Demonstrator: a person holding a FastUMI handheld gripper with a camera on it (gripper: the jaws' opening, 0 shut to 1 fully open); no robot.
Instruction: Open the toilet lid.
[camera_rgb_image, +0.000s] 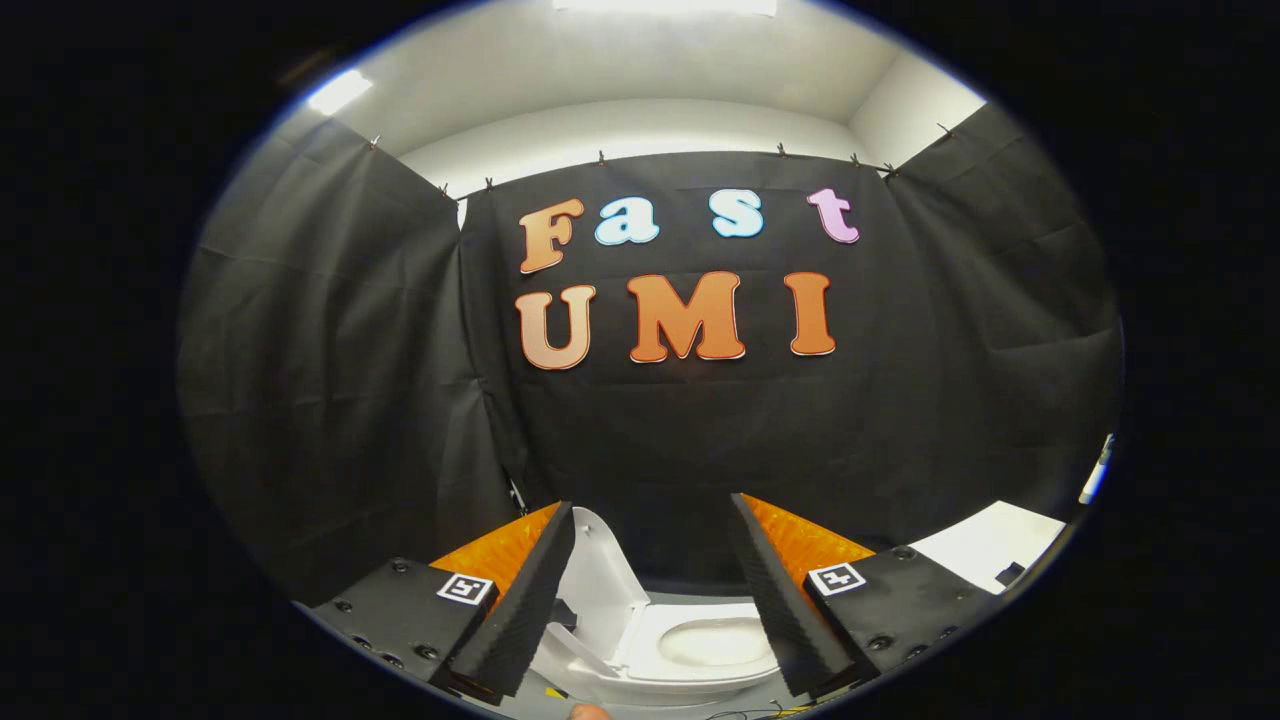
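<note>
**White lid stands raised as my claw hangs above the bowl**

White plastic catches the light low between my two fingers, where the toilet sits under the booth's black cloth wall (330, 400). Going left to right: my left finger (520, 600) slants down across the near side of the toilet lid (598, 580), which stands tilted up and back on the left of the bowl, close beside that finger; I cannot tell whether the two touch. Right of the lid lies the seat (715, 675), flat and ringed around the open bowl (712, 642), which falls in the gap between my fingers and below them. My right finger (785, 610) slants over the seat's right side. Beyond it, a pale flat surface (990, 545) sits off against the cloth.

My gripper (655, 520) is spread wide and holds nothing. I judge the lid rests where it does because it is already swung up, leaving the seat bare, so the job looks done or all but done. My claw looks held high and level, clear of the lid's standing edge.
</note>
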